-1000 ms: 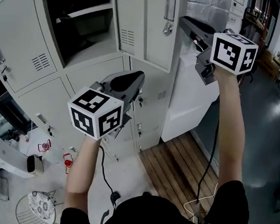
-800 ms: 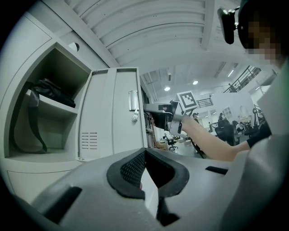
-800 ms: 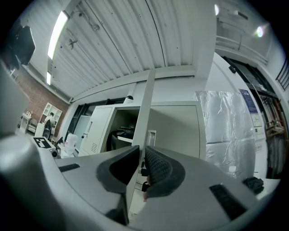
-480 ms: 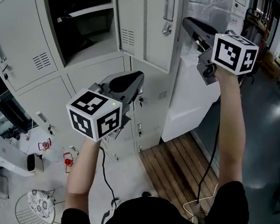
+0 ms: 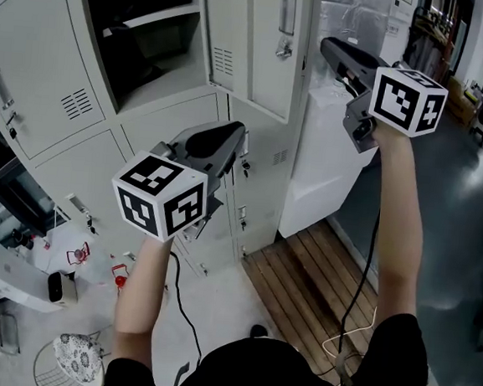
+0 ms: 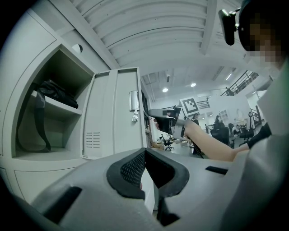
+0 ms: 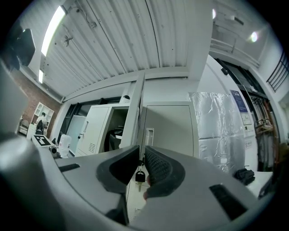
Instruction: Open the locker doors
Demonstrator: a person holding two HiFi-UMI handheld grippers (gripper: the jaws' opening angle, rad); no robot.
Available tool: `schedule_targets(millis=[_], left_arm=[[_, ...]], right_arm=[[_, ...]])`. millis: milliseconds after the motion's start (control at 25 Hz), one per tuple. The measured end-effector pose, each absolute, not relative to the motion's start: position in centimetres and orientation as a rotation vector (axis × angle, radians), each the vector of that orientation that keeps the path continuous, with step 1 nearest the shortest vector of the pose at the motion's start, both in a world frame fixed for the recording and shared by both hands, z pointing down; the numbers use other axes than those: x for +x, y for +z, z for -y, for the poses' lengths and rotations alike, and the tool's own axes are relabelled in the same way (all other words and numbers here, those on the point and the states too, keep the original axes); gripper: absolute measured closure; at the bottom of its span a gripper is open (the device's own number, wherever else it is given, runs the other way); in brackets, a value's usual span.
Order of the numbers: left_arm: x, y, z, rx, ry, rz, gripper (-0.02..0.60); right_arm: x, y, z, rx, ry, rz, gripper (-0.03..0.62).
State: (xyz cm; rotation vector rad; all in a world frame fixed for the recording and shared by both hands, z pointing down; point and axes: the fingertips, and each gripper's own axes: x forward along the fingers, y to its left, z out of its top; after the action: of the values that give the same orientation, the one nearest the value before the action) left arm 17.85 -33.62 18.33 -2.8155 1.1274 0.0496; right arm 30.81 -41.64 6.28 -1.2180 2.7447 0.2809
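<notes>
One upper locker stands open, its door swung out to the right. The right gripper's jaws pinch narrowly on that door's free edge. The left gripper hangs lower, before the closed lockers, jaws together and empty.

bright, even indoor light. strip light top left in right gripper view, ceiling spots in left gripper view. open compartment dark inside; locker door evenly lit. soft glare on floor. gripper views fisheye w/ black corners, near fg blurry, bg sharp.
</notes>
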Motion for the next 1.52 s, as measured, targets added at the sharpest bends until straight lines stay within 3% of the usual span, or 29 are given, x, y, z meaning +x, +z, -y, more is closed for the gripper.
schedule_targets(millis=[840, 1520], left_arm=[[11.8, 18.5, 24.5, -2.895, 0.128, -0.992, 0.563], [3.5, 19.5, 17.4, -2.762, 0.127, -1.104, 0.563]], right_arm=[[25.7, 9.4, 28.5, -1.376, 0.299, -2.714, 0.588], [15.4, 14.0, 19.0, -1.253, 0.353, -2.791, 0.589]])
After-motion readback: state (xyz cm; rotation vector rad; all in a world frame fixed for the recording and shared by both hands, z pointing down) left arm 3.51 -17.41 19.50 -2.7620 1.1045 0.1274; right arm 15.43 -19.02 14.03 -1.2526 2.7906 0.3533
